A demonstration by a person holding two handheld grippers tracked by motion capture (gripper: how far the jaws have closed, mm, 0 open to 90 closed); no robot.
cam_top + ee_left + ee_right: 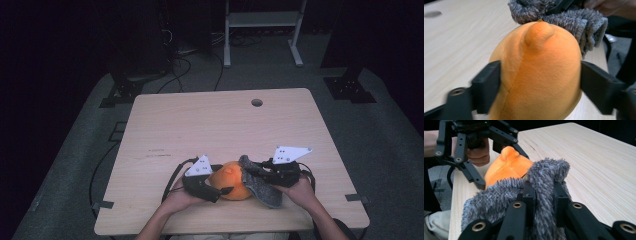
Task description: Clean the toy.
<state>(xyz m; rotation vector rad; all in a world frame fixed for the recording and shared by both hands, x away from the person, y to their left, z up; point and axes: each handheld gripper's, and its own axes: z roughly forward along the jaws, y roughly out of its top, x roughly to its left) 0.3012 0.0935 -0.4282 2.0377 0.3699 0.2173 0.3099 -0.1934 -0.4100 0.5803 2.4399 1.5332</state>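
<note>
The plush toy (231, 181) sat on the bench (220, 125) near its front edge, about midway across. The fuzzy cloth (261, 184) lay just right of the toy, touching it and draped partly over its right side. The left claw (224, 190) stood at the toy's left, its jaws on either side of it. The right claw (256, 170) came in from the right, clamped on a fold of the cloth. A round hole (256, 102) lay far behind, near the bench's back edge.

Orange plush toy (539, 75) between open black jaws, grey fuzzy cloth (574, 22) behind
</note>
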